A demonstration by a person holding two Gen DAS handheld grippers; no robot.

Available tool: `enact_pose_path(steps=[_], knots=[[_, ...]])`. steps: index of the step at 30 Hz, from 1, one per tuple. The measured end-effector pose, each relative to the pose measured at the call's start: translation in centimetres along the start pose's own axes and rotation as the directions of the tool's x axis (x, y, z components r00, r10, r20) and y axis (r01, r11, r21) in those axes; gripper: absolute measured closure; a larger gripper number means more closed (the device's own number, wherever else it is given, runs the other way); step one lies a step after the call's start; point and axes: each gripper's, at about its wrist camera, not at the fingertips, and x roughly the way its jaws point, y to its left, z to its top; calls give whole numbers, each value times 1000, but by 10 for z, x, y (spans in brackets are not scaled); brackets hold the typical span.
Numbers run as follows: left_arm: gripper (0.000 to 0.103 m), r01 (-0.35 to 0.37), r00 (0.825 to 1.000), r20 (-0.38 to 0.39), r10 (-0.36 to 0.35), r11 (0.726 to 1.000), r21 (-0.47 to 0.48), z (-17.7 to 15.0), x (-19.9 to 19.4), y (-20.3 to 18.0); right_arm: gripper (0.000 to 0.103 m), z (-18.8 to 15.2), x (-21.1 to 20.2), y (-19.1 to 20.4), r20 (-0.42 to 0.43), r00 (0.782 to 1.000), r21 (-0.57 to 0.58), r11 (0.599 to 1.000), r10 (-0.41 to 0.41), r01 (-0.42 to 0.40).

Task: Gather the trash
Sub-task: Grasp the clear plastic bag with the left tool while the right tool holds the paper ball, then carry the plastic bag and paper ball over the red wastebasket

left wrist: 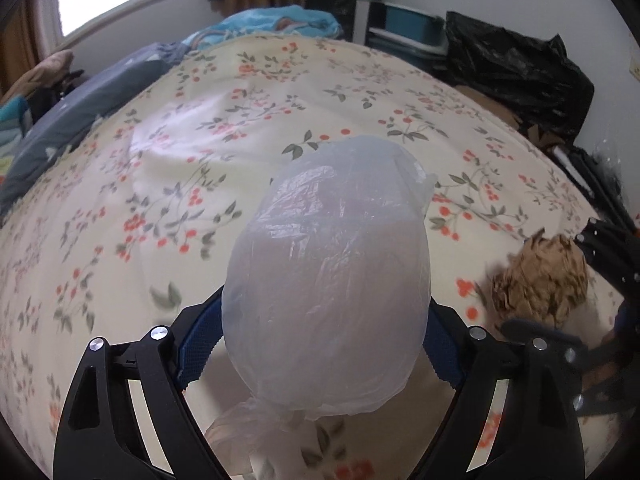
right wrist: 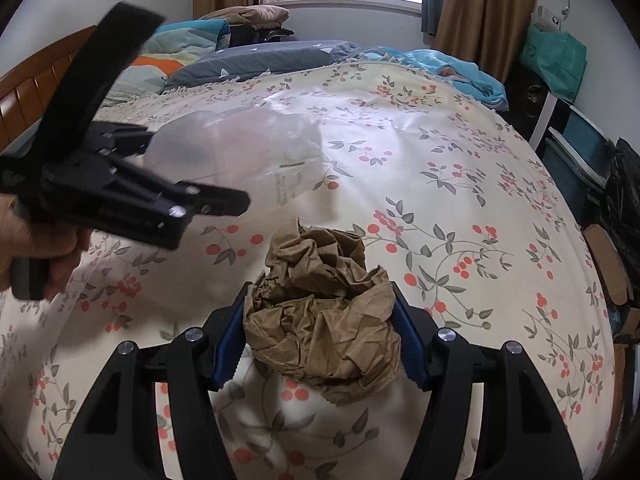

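Note:
A puffed, translucent plastic bag [left wrist: 328, 280] sits between the blue pads of my left gripper [left wrist: 326, 304]. The pads lie against both of its flanks, and its knotted end hangs toward the camera. From the right wrist view the same bag [right wrist: 240, 148] shows just beyond the left gripper [right wrist: 224, 200], which a hand [right wrist: 40, 248] holds. My right gripper [right wrist: 320, 336] is shut on a crumpled brown paper ball [right wrist: 320, 308] just above the bed. That ball [left wrist: 540, 284] also shows at the right edge of the left wrist view.
Everything happens over a bed with a cream floral bedspread [right wrist: 460, 208]. Pillows and folded blankets [right wrist: 260, 56] lie at its head by a wooden headboard [right wrist: 32, 84]. A black rubbish bag [left wrist: 520, 64], cardboard and shelves stand beside the bed.

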Motion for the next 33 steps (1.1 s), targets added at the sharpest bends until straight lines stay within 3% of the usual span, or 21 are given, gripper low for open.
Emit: enact_pose_path(steps=[14, 23, 33], knots=[[18, -144, 989, -40, 139, 975, -169, -81, -92, -20, 40, -21, -74, 29, -1, 1000, -38, 999, 3, -3], [18, -187, 982, -41, 182, 961, -205, -118, -160, -41, 40, -49, -130, 53, -6, 1000, -50, 999, 18, -19], [18, -202, 979, -17, 202, 957, -209, -158, -239, -94, 40, -86, -207, 74, 16, 999, -76, 996, 40, -38]])
